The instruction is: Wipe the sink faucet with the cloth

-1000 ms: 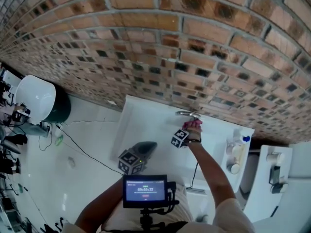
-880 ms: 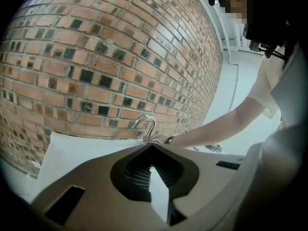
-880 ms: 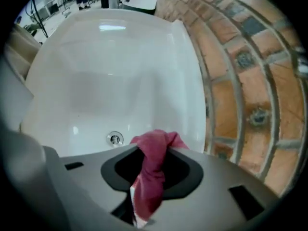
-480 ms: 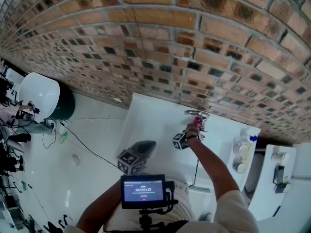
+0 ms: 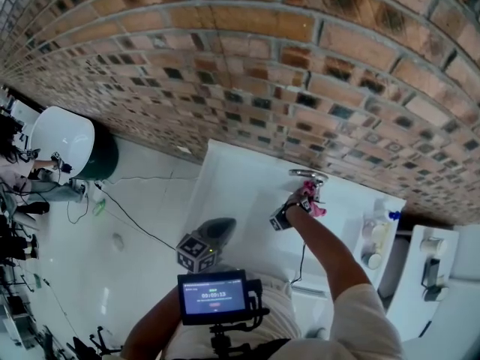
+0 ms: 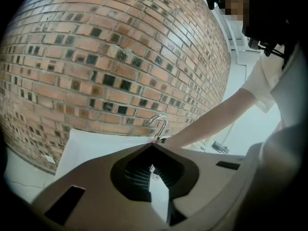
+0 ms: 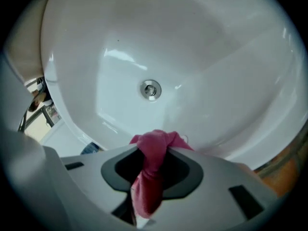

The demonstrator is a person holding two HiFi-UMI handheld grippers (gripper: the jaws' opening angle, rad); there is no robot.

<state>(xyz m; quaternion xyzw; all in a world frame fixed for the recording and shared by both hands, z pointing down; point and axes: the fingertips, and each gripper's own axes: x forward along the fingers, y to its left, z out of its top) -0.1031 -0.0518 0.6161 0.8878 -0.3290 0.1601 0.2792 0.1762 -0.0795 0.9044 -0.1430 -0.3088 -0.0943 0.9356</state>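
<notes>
The right gripper [image 7: 153, 146] is seen clamped on the pink cloth [image 7: 153, 163]. The fabric is pinched between the two jaws, bunched above their tips and trailing back through the opening behind them. Past the cloth, the white sink [image 7: 216, 52] is looked into from above, with its round metal drain [image 7: 150, 89] near the middle of the bowl. In the head view this gripper [image 5: 306, 199] is held at the back of the sink [image 5: 225, 178], and the cloth [image 5: 315, 204] is found just under the chrome faucet [image 5: 307, 175]. Whether cloth and faucet touch cannot be told.

The left gripper [image 6: 153, 146] is shown with its jaws brought together and nothing between them. Beyond its tips the curved faucet [image 6: 159, 124] is seen against the brick wall [image 6: 96, 57], with the person's right arm [image 6: 216, 114] stretched towards it. In the head view the left gripper [image 5: 225, 227] is held over the near left part of the sink, well apart from the faucet.

A small screen [image 5: 214, 297] is mounted near the person's chest. A bottle [image 5: 373, 235] is stood at the right edge of the sink.
</notes>
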